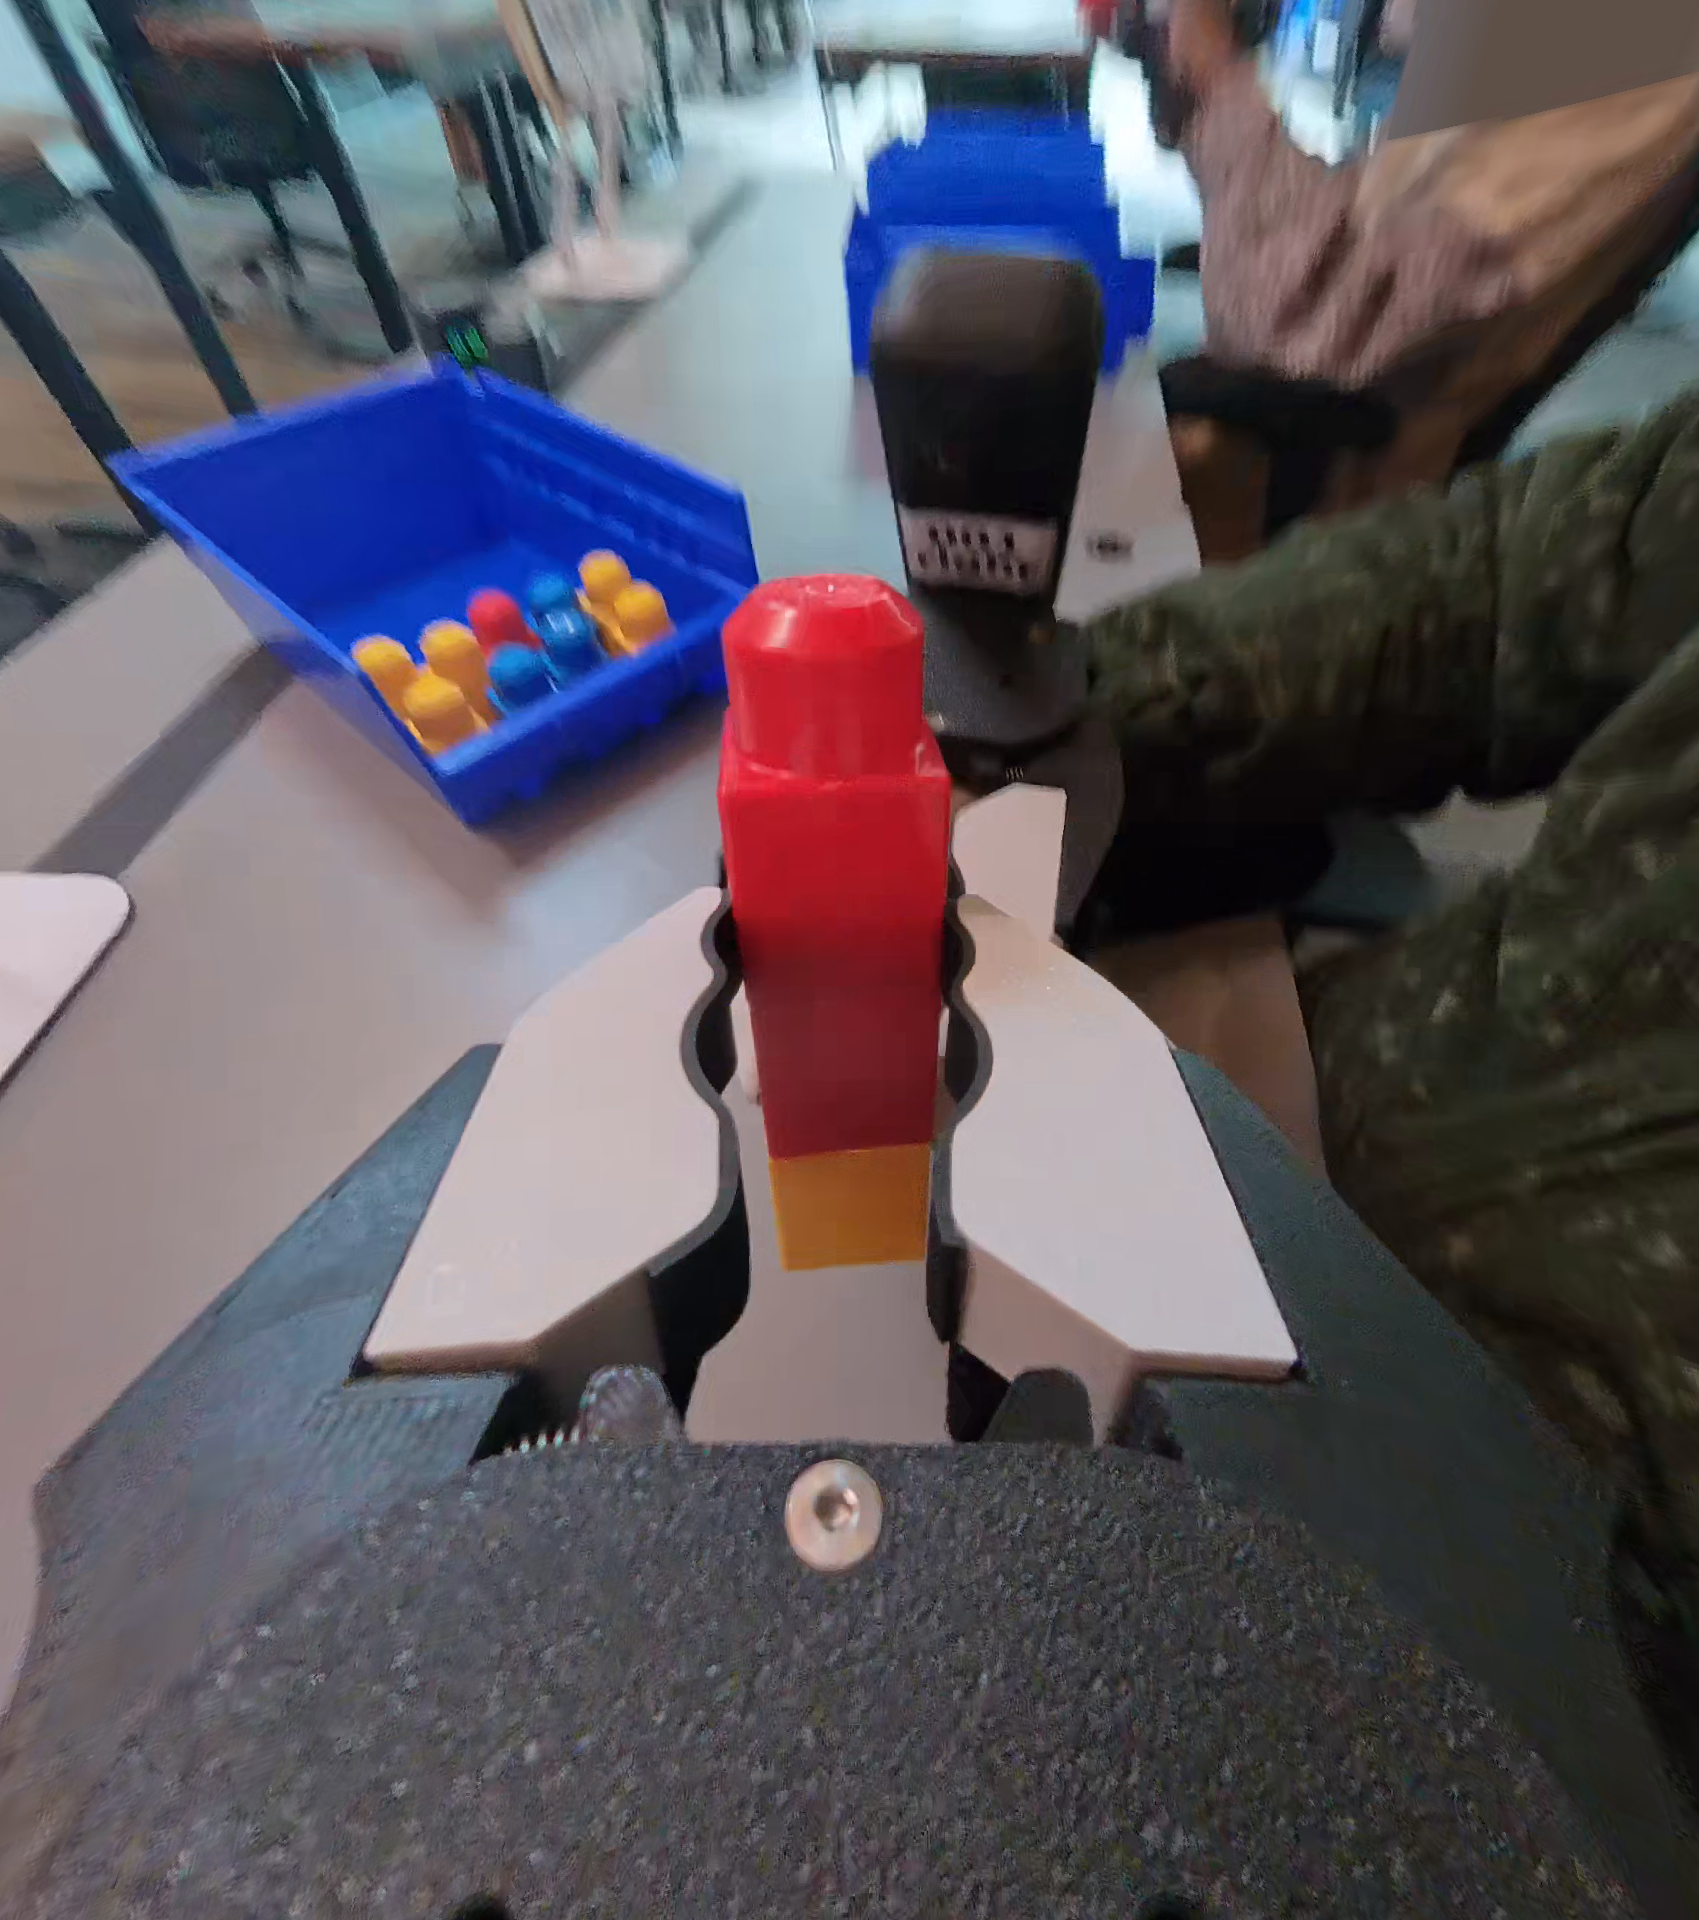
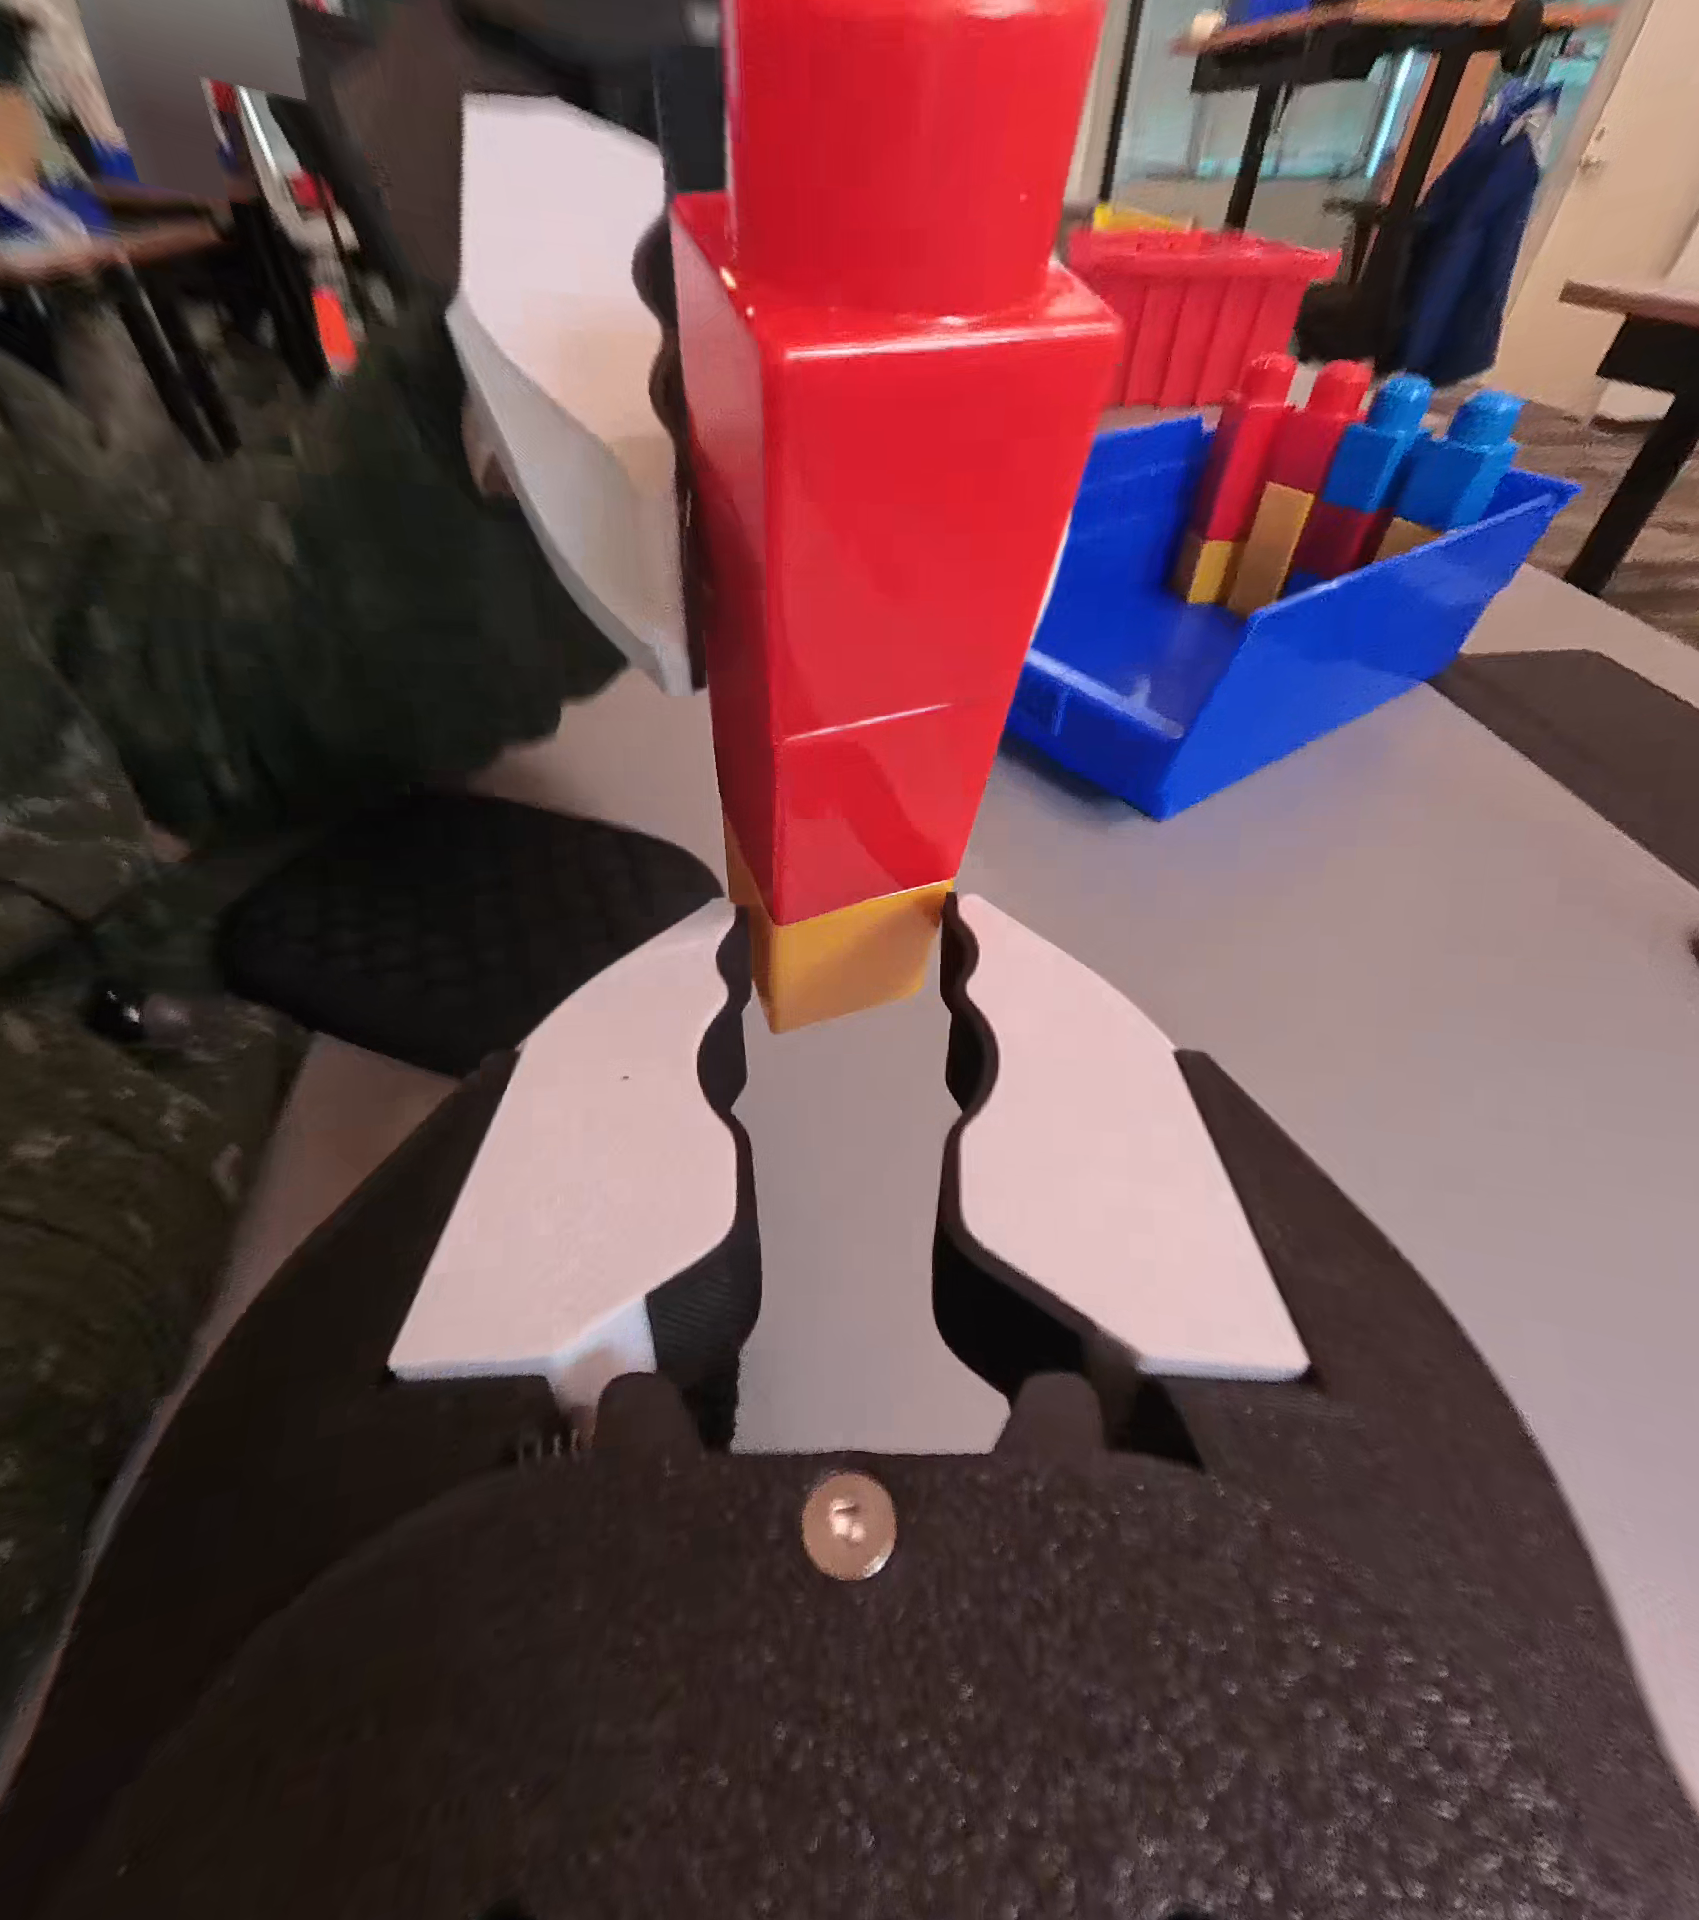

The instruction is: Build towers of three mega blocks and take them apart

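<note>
While our L gripper (image 1: 840, 935) clamps the tower's (image 1: 840, 935) red blocks (image 2: 886, 540), our R gripper (image 2: 843, 966) pinches its yellow base (image 2: 845, 961), jaws narrow; blue bins (image 1: 388, 520) nearby.

Left gripper (image 1: 840, 935): black grainy body, white fingers (image 1: 606, 1122) edged with wavy black pads, silver hex screw (image 1: 832, 1512). Right gripper (image 2: 843, 966): built alike. Sleeve (image 1: 1510, 748): dark green camouflage.
</note>
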Demonstrator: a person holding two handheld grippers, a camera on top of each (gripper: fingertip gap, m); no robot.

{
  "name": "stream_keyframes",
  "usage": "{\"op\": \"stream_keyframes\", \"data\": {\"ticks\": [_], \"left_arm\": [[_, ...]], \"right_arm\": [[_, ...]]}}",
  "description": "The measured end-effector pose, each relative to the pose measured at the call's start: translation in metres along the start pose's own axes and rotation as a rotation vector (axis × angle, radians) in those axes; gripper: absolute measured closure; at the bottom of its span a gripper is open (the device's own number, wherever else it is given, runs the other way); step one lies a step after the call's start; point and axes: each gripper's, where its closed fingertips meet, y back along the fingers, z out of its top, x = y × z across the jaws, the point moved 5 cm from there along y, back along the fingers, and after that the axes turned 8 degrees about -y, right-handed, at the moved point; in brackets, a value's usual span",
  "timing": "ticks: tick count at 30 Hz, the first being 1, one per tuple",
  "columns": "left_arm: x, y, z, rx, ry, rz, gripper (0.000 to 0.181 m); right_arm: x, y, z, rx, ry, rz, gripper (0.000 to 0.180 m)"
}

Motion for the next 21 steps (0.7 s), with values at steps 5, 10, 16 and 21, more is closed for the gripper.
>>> {"op": "stream_keyframes", "data": {"ticks": [5, 10, 16, 21], "left_arm": [[0.002, -0.007, -0.013, -0.103, -0.037, 0.111, 0.138], [0.000, -0.011, -0.026, -0.021, -0.081, 0.115, 0.144], [0.000, -0.003, -0.062, 0.104, -0.092, 0.008, 0.145], [-0.009, -0.008, -0.084, 0.177, -0.091, -0.095, 0.145]], "right_arm": [[-0.002, 0.006, 0.015, -0.179, -0.108, 0.026, 0.145], [-0.007, 0.003, 0.005, -0.100, -0.099, 0.014, 0.144], [-0.020, 0.038, 0.018, -0.081, 0.015, -0.009, 0.128], [-0.011, 0.044, 0.003, 0.072, 0.083, 0.061, 0.146]]}}
